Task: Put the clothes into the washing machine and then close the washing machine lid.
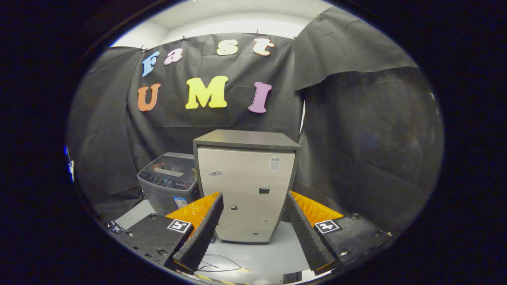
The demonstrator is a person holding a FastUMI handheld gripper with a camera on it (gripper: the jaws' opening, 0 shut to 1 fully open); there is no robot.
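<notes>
A small grey top-loading washing machine (168,180) stands on the floor beyond my left finger, its glass lid lying flat and shut, with something reddish showing dimly under the glass. My gripper (253,200) is open, fingers spread wide with nothing between them. It is held well back from the washer and aimed at the cabinet beside it. No loose clothes lie on the floor around the washer.
A tall silver cabinet (247,186) with a dark top stands straight ahead between my fingers, right beside the washer. Black cloth walls close the booth behind and on both sides. A thin black cable (216,263) lies on the pale floor (261,257) near my fingers.
</notes>
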